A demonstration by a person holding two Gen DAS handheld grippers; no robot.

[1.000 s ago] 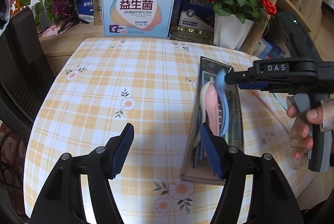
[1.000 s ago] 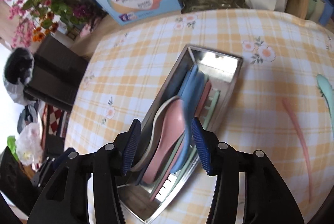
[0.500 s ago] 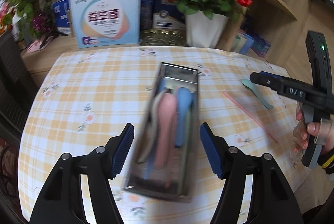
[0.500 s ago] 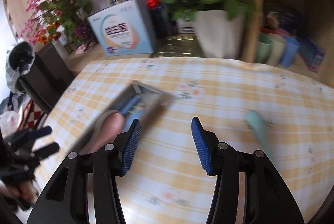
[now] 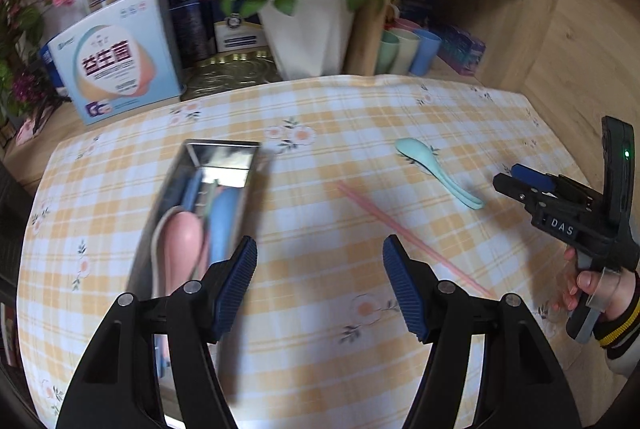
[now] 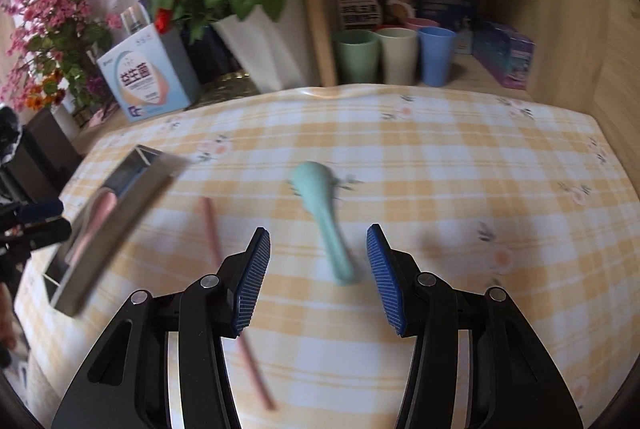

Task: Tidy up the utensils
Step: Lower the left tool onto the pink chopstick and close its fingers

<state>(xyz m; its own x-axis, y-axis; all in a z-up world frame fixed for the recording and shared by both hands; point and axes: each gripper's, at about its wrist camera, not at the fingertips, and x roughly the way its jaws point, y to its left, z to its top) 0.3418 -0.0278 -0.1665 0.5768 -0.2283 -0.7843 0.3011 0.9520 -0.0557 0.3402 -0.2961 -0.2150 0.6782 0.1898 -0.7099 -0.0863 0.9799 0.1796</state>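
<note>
Right gripper (image 6: 318, 269): jaws apart, nothing held; the mint spoon's handle end lies on the cloth between its pads.
Left gripper (image 5: 318, 285): jaws wide apart, empty, above bare tablecloth (image 5: 320, 329).
Mint spoon (image 6: 324, 213): one, flat; handle nearest, bowl pointing away.
Pink chopstick (image 6: 228, 269): one, left of the spoon, lying near-to-far.
Steel tray (image 5: 160, 229): one, further left; holds a pink spoon (image 5: 180, 245) and a blue spoon (image 5: 222, 225), lengthwise.

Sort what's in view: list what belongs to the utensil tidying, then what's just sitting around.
Belongs to the job:
metal tray holding spoons
mint spoon loose on the tablecloth
pink chopstick loose beside it
left gripper, right gripper, both empty

Just lying about:
rose pot
blue box
three cups
</note>
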